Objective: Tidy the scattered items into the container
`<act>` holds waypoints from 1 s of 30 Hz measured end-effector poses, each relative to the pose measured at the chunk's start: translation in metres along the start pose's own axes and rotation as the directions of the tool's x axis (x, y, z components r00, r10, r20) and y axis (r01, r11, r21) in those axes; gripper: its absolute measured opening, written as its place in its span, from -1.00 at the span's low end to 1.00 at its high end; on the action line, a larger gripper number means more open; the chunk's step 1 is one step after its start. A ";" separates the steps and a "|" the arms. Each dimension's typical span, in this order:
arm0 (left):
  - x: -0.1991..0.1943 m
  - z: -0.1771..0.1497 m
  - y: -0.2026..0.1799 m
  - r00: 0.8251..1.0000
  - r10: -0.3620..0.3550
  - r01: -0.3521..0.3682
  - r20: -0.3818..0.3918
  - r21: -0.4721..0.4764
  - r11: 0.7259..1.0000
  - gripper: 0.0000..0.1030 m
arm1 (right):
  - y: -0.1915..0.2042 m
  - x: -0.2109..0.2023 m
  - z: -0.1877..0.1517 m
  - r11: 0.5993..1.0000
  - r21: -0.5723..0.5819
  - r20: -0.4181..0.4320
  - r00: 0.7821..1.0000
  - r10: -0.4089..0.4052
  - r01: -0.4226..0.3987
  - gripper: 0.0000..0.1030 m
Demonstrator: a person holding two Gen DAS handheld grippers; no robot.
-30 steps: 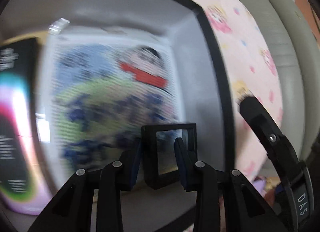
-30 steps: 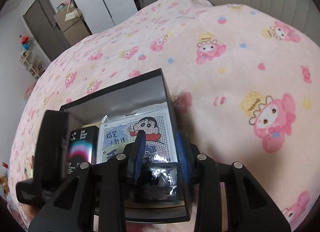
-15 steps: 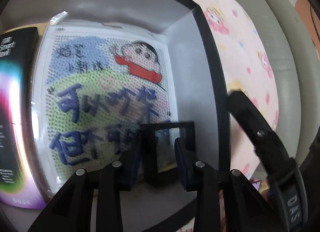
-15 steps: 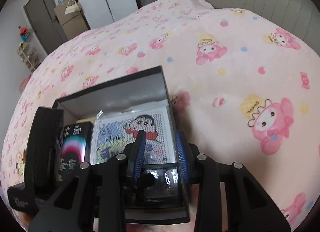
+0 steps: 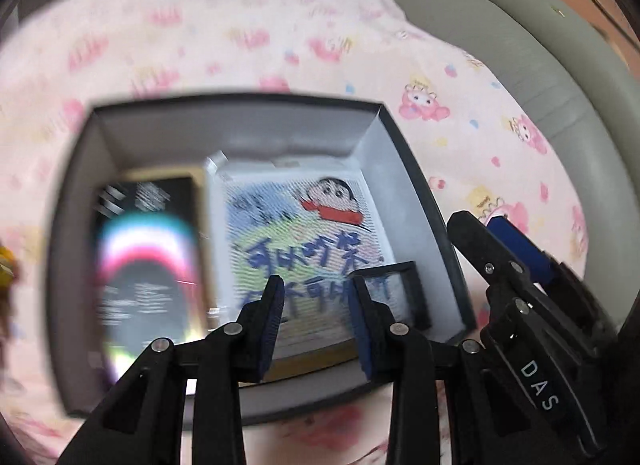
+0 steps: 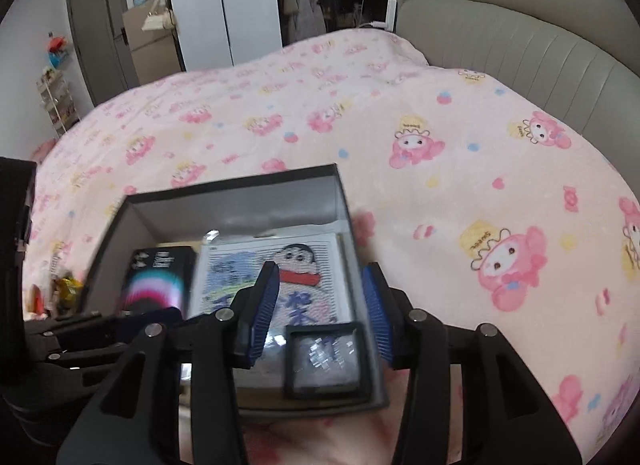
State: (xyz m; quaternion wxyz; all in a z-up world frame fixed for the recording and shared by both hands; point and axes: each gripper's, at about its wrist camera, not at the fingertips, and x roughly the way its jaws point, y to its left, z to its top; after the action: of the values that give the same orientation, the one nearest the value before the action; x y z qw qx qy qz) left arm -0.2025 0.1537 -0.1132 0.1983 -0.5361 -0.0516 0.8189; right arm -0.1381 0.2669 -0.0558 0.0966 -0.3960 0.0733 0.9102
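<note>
Left wrist view: the left gripper [image 5: 316,309] is seen with fingers spread wide, nothing held, above the dark grey open-top box [image 5: 420,201] on the pink cartoon-print bed cover [image 5: 460,113]. The small black square frame [image 6: 324,361] is found inside, right corner. The right gripper [image 6: 320,305] is spread wide too, empty.

Both wrist cameras look down, close above the same open box [image 5: 416,185] [image 6: 240,209].

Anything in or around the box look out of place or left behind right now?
Inside the dark box, the cartoon bead-art pack, the black Smart Devil carton and the small black-framed case lie flat. The only oddity: some yellow and red items lie outside on the pink blanket, too blurred to identify.
</note>
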 end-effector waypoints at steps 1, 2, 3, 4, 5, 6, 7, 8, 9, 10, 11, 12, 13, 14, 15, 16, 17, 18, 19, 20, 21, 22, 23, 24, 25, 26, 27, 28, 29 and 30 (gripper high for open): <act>-0.012 0.011 0.014 1.000 0.009 -0.009 0.004 0.012 1.000 -0.46 | 0.002 -0.007 0.000 1.000 0.007 -0.001 1.000 0.023 -0.023 -0.14; -0.022 0.004 0.017 1.000 0.010 -0.010 0.011 0.028 1.000 -0.46 | 0.004 -0.015 0.000 0.999 0.005 0.001 0.999 0.043 -0.043 -0.14; -0.025 -0.003 0.017 1.000 0.007 -0.008 0.024 0.047 0.999 -0.46 | 0.007 -0.023 0.000 0.998 -0.001 0.009 0.998 0.055 -0.055 -0.14; -0.034 -0.008 0.015 0.999 0.007 -0.010 0.040 0.065 0.998 -0.46 | 0.011 -0.035 0.000 0.998 -0.009 0.020 0.998 0.066 -0.066 -0.14; -0.047 -0.015 0.014 0.998 0.012 -0.017 0.058 0.085 0.996 -0.46 | 0.015 -0.044 0.000 0.997 -0.014 0.029 0.997 0.078 -0.077 -0.14; -0.058 -0.020 0.011 0.997 0.020 -0.027 0.076 0.104 0.994 -0.46 | 0.020 -0.054 0.000 0.995 -0.020 0.039 0.995 0.094 -0.093 -0.14; -0.070 -0.025 0.010 0.996 0.025 -0.036 0.091 0.122 0.992 -0.46 | 0.025 -0.063 -0.001 0.994 -0.024 0.046 0.993 0.110 -0.109 -0.14; -0.085 -0.030 0.010 0.994 0.027 -0.041 0.103 0.138 0.990 -0.46 | 0.030 -0.072 -0.002 0.991 -0.026 0.053 0.990 0.131 -0.130 -0.14; -0.097 -0.037 0.009 0.993 0.025 -0.042 0.112 0.151 0.988 -0.46 | 0.035 -0.080 -0.002 0.988 -0.027 0.060 0.986 0.153 -0.152 -0.14; -0.104 -0.041 0.008 0.993 0.023 -0.042 0.118 0.161 0.986 -0.46 | 0.040 -0.087 -0.004 0.984 -0.027 0.070 0.982 0.175 -0.174 -0.11; -0.106 -0.043 0.007 0.992 0.027 -0.048 0.124 0.170 0.984 -0.46 | 0.045 -0.093 -0.005 0.981 -0.029 0.078 0.978 0.192 -0.190 -0.09; -0.112 -0.046 0.008 0.991 0.039 -0.062 0.130 0.178 0.982 -0.45 | 0.049 -0.097 -0.007 0.980 -0.032 0.080 0.976 0.200 -0.198 -0.07; -0.120 -0.049 0.010 0.989 0.056 -0.082 0.137 0.187 0.979 -0.44 | 0.055 -0.101 -0.010 0.979 -0.038 0.075 0.976 0.204 -0.202 -0.07; -0.125 -0.052 0.012 0.987 0.069 -0.097 0.143 0.195 0.976 -0.44 | 0.060 -0.104 -0.012 0.978 -0.044 0.074 0.975 0.208 -0.205 -0.06; -0.129 -0.055 0.015 0.986 0.076 -0.104 0.147 0.195 0.975 -0.44 | 0.065 -0.109 -0.015 0.976 -0.048 0.078 0.974 0.214 -0.211 -0.06; -0.134 -0.057 0.020 0.985 0.082 -0.110 0.153 0.184 0.977 -0.43 | 0.068 -0.114 -0.017 0.976 -0.050 0.086 0.972 0.217 -0.214 -0.06; -0.139 -0.059 0.025 0.984 0.085 -0.112 0.159 0.167 0.980 -0.43 | 0.072 -0.119 -0.019 0.975 -0.052 0.097 0.971 0.219 -0.215 -0.05; -0.145 -0.061 0.030 0.982 0.087 -0.113 0.167 0.152 0.982 -0.43 | 0.076 -0.123 -0.021 0.974 -0.060 0.116 0.968 0.222 -0.216 -0.03; -0.150 -0.063 0.036 0.980 0.094 -0.119 0.173 0.141 0.983 -0.42 | 0.078 -0.126 -0.023 0.973 -0.072 0.130 0.966 0.225 -0.217 -0.03; -0.156 -0.065 0.041 0.977 0.111 -0.135 0.180 0.129 0.982 -0.42 | 0.082 -0.127 -0.025 0.973 -0.091 0.137 0.966 0.221 -0.210 -0.03; -0.161 -0.067 0.047 0.974 0.129 -0.153 0.188 0.118 0.981 -0.41 | 0.084 -0.126 -0.028 0.975 -0.108 0.131 0.969 0.209 -0.196 -0.03; -0.164 -0.069 0.051 0.971 0.140 -0.163 0.192 0.109 0.981 -0.41 | 0.088 -0.124 -0.030 0.977 -0.117 0.116 0.975 0.191 -0.178 -0.03; -0.166 -0.071 0.056 0.972 0.141 -0.162 0.190 0.101 0.982 -0.41 | 0.089 -0.122 -0.031 0.978 -0.109 0.105 0.976 0.190 -0.178 -0.03; -0.169 -0.074 0.061 0.972 0.140 -0.159 0.188 0.090 0.983 -0.41 | 0.091 -0.121 -0.033 0.976 -0.096 0.094 0.974 0.205 -0.196 -0.03; -0.172 -0.076 0.066 0.972 0.140 -0.158 0.191 0.079 0.984 -0.41 | 0.093 -0.120 -0.034 0.972 -0.086 0.078 0.971 0.227 -0.220 -0.03; -0.175 -0.079 0.071 0.970 0.143 -0.159 0.195 0.069 0.985 -0.41 | 0.098 -0.120 -0.036 0.968 -0.089 0.065 0.969 0.239 -0.233 -0.03; -0.177 -0.081 0.075 0.969 0.147 -0.161 0.197 0.061 0.985 -0.41 | 0.105 -0.120 -0.038 0.965 -0.104 0.059 0.967 0.246 -0.240 -0.03; -0.179 -0.084 0.080 0.970 0.148 -0.161 0.195 0.054 0.985 -0.41 | 0.112 -0.121 -0.040 0.962 -0.119 0.052 0.966 0.253 -0.246 -0.03; -0.181 -0.088 0.085 0.970 0.149 -0.161 0.191 0.047 0.986 -0.42 | 0.121 -0.122 -0.043 0.957 -0.135 0.044 0.963 0.266 -0.258 -0.03; -0.184 -0.091 0.091 0.969 0.159 -0.169 0.191 0.038 0.985 -0.42 | 0.132 -0.123 -0.045 0.949 -0.154 0.034 0.958 0.283 -0.275 -0.06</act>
State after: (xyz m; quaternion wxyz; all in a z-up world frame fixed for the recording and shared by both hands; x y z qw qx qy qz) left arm -0.0812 -0.0113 -0.0205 0.1383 -0.4535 -0.0034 0.8804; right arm -0.0553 0.1150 0.0121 -0.0607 -0.3621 0.0583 0.9283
